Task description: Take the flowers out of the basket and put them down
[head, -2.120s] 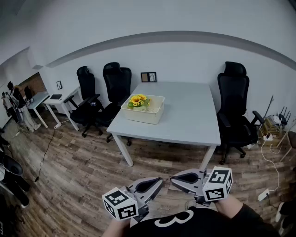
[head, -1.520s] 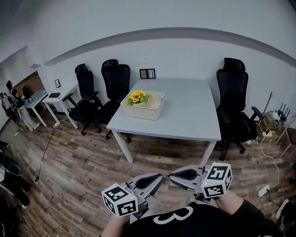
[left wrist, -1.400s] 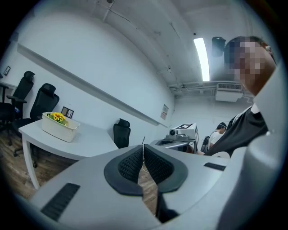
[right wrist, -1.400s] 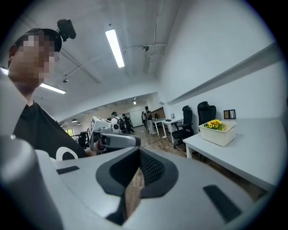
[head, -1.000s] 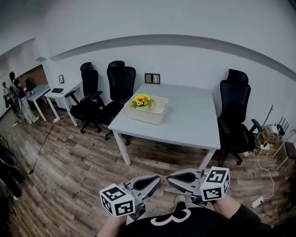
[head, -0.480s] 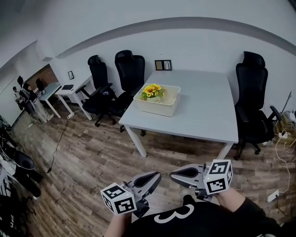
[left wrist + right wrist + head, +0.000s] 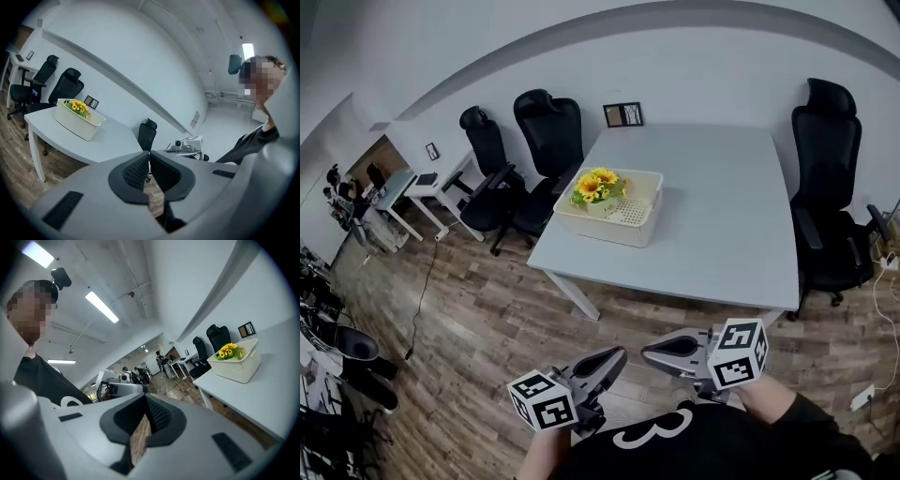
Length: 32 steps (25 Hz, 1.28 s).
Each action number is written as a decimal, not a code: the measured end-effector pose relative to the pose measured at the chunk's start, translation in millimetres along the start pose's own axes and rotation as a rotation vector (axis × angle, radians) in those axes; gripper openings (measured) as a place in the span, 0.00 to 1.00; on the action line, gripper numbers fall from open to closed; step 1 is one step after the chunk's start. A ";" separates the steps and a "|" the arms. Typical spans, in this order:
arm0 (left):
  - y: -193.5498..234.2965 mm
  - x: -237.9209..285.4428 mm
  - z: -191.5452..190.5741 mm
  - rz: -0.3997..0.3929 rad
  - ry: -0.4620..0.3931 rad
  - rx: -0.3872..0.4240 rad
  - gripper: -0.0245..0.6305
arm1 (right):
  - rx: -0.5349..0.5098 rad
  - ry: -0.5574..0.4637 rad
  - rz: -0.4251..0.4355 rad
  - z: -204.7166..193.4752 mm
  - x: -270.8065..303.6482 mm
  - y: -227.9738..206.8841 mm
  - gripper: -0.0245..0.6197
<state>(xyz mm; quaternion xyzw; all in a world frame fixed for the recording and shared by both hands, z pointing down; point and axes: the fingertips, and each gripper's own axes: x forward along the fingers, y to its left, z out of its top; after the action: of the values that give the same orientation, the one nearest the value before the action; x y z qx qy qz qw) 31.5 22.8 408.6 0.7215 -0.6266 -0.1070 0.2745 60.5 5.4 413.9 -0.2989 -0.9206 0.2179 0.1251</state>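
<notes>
Flowers, yellow with green leaves, bunched at the left end of a cream basket and not yet out of it. Stands on the grey table, that basket, near the left edge, with bare tabletop to its right. Left gripper and right gripper low in the head view, side by side just in front of the dark-sleeved torso, tips nearly touching and aimed toward the table, well apart from basket and flowers. Seen along the left gripper's jaws: ribbed black pads pressed together at the tip, nothing between them. Same on the right: jaws closed to the tip, empty, only wood floor showing through the slit lower down. Two black office chairs by the table's left side, a third at its right. Small picture frame at the table's far edge against the white wall. Farther left, a pale desk, and beyond it what look like standing figures, too small to make out properly.
</notes>
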 end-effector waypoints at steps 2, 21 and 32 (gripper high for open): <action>13.4 22.1 9.1 0.006 0.007 -0.007 0.07 | 0.005 -0.004 -0.002 11.4 -8.7 -22.7 0.05; 60.0 83.9 67.8 0.000 -0.060 -0.018 0.07 | -0.020 -0.017 0.035 77.8 -0.5 -106.7 0.05; 170.3 108.8 134.8 -0.047 -0.036 0.015 0.07 | -0.094 -0.060 -0.110 143.4 52.6 -193.2 0.05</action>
<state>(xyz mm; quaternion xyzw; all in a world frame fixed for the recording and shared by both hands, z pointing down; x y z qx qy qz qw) -158.8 -128.2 408.1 0.7360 -0.6152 -0.1215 0.2550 -128.6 -149.9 385.9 -0.2469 -0.9482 0.1760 0.0953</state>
